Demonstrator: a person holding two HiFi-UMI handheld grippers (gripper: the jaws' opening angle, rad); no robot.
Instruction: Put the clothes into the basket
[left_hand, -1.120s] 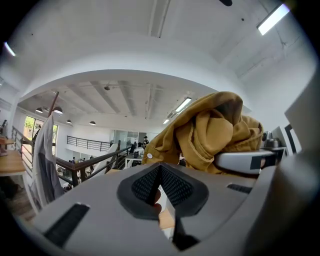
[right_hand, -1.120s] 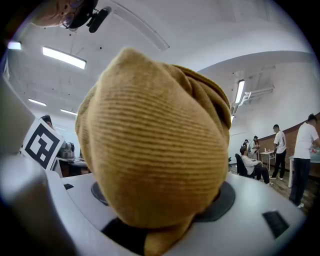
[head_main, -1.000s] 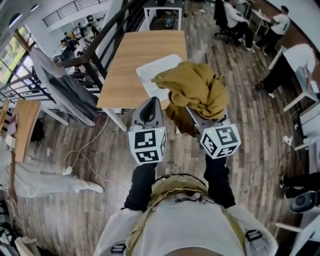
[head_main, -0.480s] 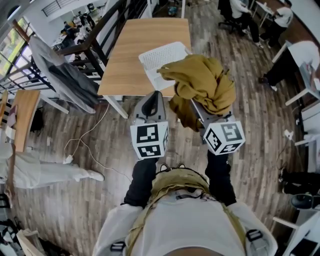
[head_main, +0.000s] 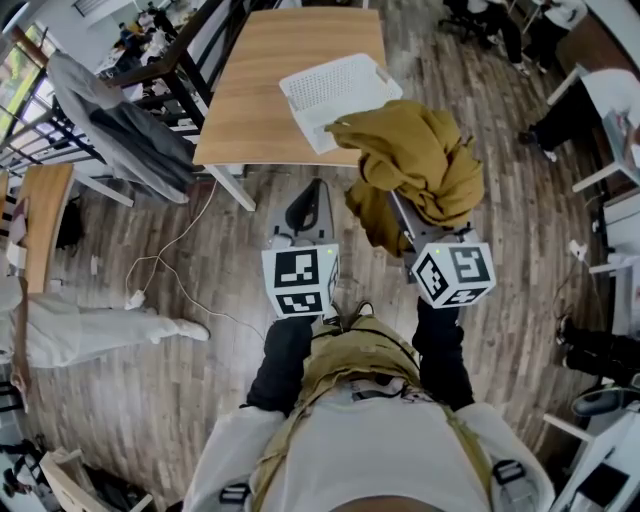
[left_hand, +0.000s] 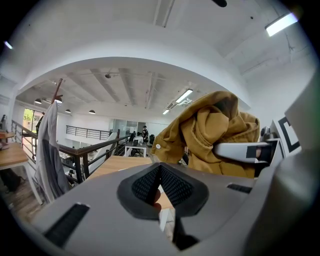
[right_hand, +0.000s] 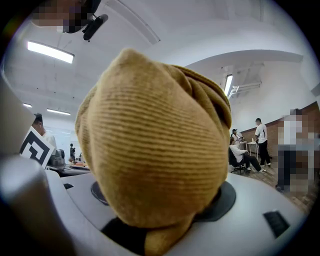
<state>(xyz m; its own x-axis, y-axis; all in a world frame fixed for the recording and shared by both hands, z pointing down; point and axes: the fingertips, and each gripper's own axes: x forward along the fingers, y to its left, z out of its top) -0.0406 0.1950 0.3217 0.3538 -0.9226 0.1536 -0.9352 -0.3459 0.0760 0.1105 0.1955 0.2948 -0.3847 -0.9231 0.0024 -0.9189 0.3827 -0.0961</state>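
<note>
A bunched mustard-yellow garment hangs from my right gripper, which is shut on it; the cloth hides the fingertips. In the right gripper view the garment fills the space between the jaws of the right gripper. The white perforated basket lies on the wooden table, just left of and beyond the garment, and nothing shows in it. My left gripper is shut and holds nothing, in the air before the table's near edge. In its own view the left gripper has its pads together, with the garment to the right.
Grey clothes hang from a rack beside a dark railing at the left. A white cable trails across the wood floor. Seated people and desks line the right side.
Both grippers and the garment have drawn back from the table toward my body. The garment no longer overlaps the basket's near corner, so more of the basket shows.
</note>
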